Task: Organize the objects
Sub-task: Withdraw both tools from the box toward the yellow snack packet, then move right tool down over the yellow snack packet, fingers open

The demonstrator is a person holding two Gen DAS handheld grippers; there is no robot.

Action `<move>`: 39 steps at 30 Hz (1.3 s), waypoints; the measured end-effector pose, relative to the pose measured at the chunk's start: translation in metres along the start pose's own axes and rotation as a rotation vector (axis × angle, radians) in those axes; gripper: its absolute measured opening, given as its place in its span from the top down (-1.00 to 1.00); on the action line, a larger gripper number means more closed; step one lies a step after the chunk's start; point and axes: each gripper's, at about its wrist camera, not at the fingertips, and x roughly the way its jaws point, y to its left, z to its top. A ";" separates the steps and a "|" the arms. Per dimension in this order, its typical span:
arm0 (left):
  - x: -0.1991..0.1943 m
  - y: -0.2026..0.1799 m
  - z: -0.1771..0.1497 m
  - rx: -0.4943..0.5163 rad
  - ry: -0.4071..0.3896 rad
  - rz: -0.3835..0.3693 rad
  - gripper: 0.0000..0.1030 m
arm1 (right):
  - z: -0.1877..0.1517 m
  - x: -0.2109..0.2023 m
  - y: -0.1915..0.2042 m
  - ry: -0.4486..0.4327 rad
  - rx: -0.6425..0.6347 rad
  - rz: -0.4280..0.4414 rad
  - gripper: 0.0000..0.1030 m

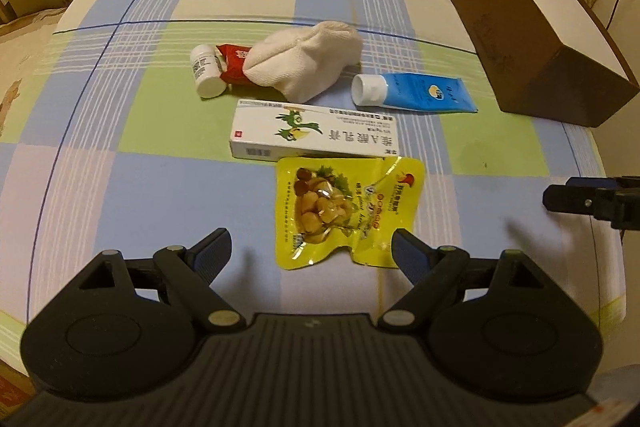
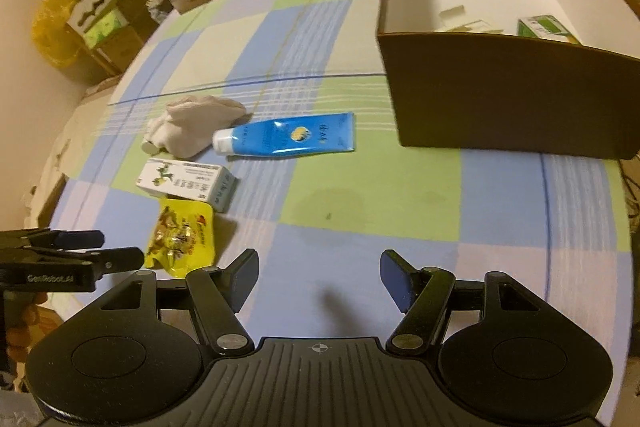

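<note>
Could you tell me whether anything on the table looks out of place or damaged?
The yellow snack pouch has a crumpled, curled near edge. A small white bottle lies tipped on its side, wedged against a red packet partly under the white cloth.

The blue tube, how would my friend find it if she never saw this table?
Start at the big brown box on the checked tablecloth. Just beside its front corner lies the blue tube, its white cap touching a crumpled white cloth. It is the only blue thing among the loose items.

Glossy foil snack pouch (image 1: pixel 349 213), shiny plastic tube (image 1: pixel 416 93), knitted cloth sock (image 1: pixel 304 61), matt cardboard box (image 2: pixel 516 95).
</note>
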 end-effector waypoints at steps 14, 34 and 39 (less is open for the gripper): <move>-0.004 0.059 -0.005 -0.075 0.012 0.074 -0.64 | 0.003 0.068 0.053 0.011 -0.159 0.181 -0.07; 0.008 0.082 0.003 -0.036 0.034 0.058 -0.64 | -0.027 0.032 0.005 -0.112 0.031 0.070 1.00; 0.014 0.066 0.011 0.023 0.036 0.026 -0.64 | -0.043 -0.004 -0.026 -0.160 0.139 -0.051 1.00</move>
